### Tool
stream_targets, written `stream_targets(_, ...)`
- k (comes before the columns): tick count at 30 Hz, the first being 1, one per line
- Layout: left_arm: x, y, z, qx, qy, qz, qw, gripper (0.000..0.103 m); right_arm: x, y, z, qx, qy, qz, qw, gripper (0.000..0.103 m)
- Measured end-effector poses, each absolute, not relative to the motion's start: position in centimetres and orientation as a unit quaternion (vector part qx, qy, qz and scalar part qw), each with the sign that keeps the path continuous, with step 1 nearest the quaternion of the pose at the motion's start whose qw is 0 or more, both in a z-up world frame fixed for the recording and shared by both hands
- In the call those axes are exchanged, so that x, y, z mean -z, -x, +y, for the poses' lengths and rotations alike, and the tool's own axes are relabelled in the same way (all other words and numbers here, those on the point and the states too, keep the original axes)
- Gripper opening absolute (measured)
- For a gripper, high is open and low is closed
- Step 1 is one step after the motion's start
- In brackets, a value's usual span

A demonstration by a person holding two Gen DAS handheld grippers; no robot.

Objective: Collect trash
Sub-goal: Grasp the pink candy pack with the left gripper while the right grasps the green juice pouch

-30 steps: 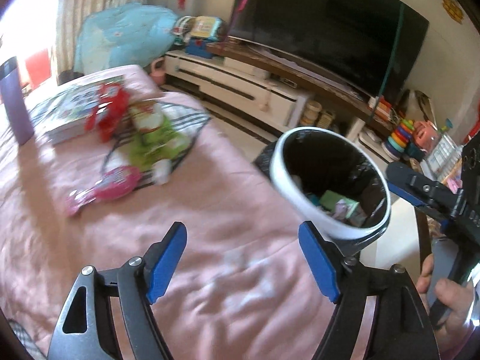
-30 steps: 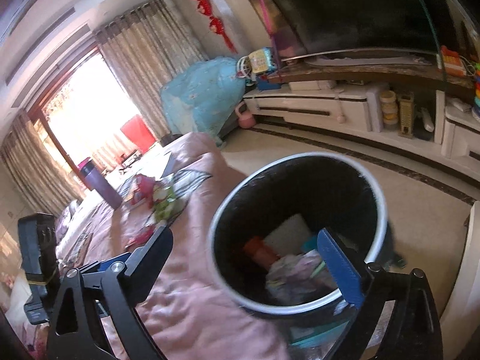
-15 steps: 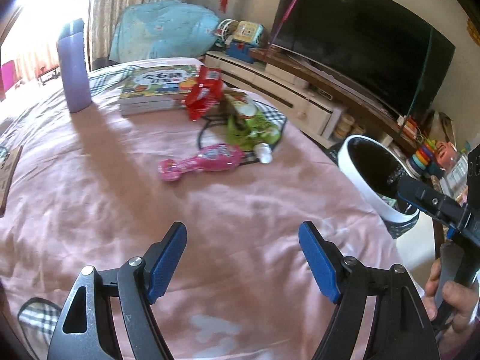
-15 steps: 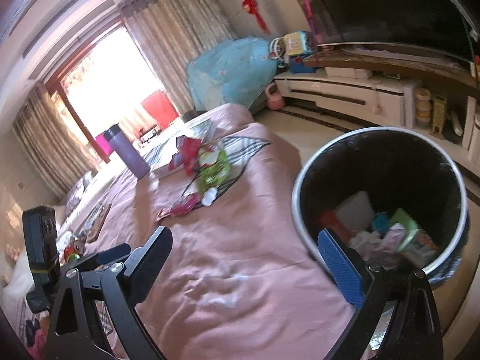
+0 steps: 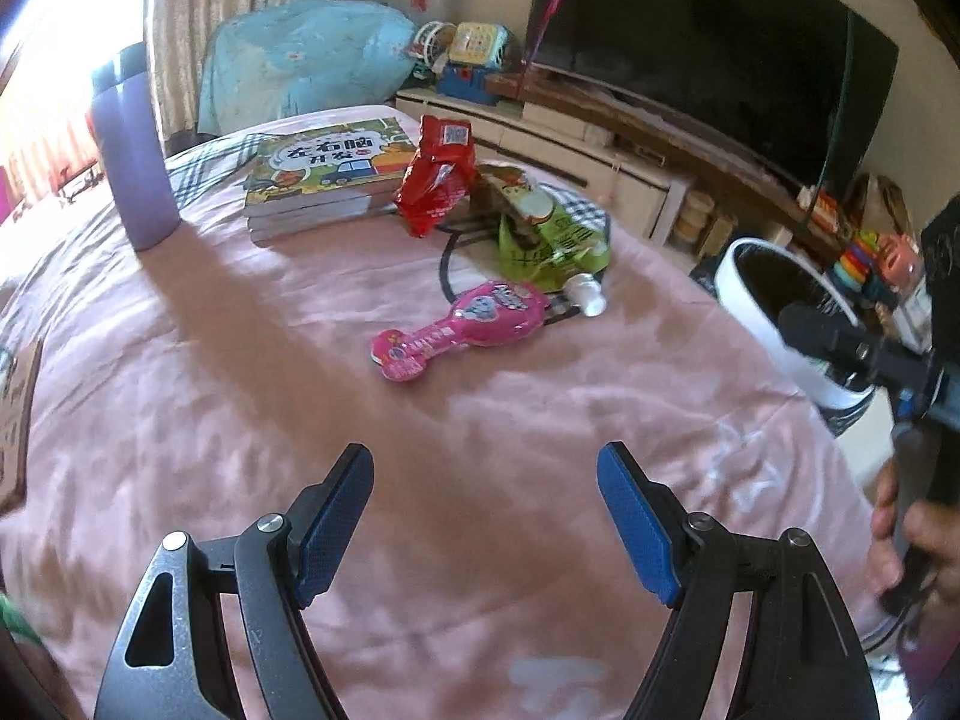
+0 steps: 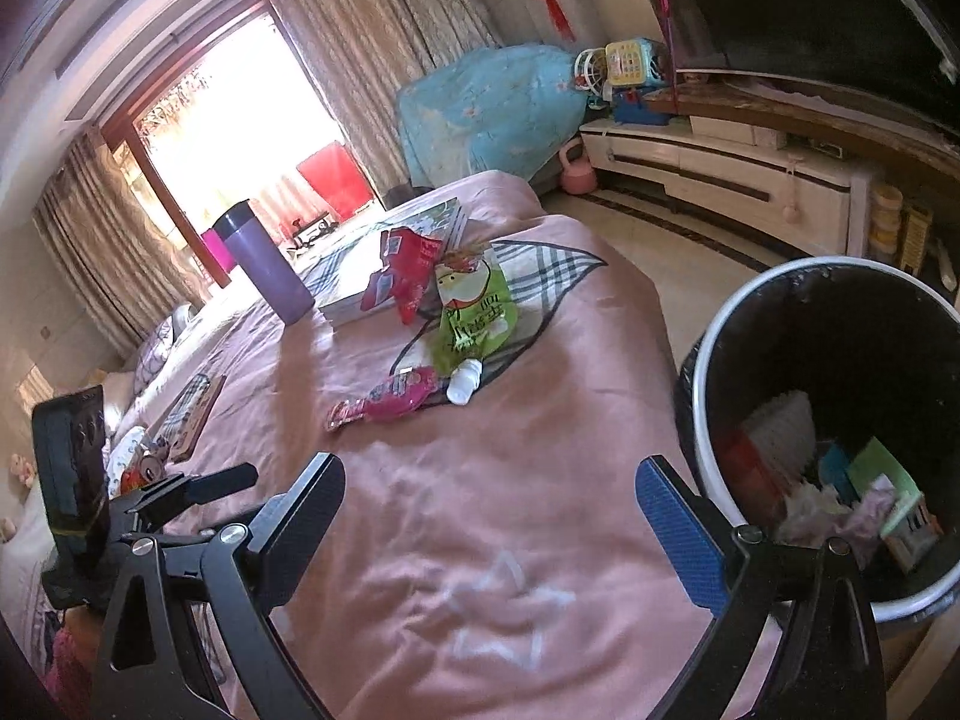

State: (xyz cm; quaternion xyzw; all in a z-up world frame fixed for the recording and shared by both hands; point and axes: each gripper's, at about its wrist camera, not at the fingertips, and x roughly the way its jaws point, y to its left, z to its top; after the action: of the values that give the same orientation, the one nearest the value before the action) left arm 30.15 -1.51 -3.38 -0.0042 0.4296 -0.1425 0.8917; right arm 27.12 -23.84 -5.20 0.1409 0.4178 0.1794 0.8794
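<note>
Both grippers are tilted downward with nothing in them. The left gripper (image 5: pixel 483 516) has its jaws spread wide, blue pads facing each other across an empty gap. The right gripper (image 6: pixel 489 516) looks the same, jaws well apart and nothing pinched between them. In the left wrist view you can see the person's right hand (image 5: pixel 915 546) at the right edge, fingers wrapped around the other gripper's handle.

Pretty sunny room, with a big dark TV (image 5: pixel 708 54) sitting on a long white media console (image 6: pixel 720 171), a blown-out window (image 6: pixel 240 120) with beige curtains (image 6: pixel 372 24) way off to the left of it, and pale tile floor (image 6: pixel 654 252) below the console.
</note>
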Motion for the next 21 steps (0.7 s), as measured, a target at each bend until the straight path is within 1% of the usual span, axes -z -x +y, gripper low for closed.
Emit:
stream_targets(11, 4.7, -37.0, -2.9, 0.184, -0.102, 0.421, 0.883, 0.077, 6.0, -33.3, -21.8, -0.192, -0.133, 0.431, 0.872, 0.099)
stream_targets(15, 5.8, -39.0, -3.0, 0.193, -0.11, 0.434, 0.873, 0.077, 6.9, -35.9, -20.8, -0.197, -0.133, 0.439, 0.866, 0.098)
stream_targets(21, 7.5, -40.8, -3.4, 0.199, -0.108, 0.446, 0.866, 0.076, 8.8, -40.1, -18.9, -0.202, -0.125, 0.459, 0.856, 0.094)
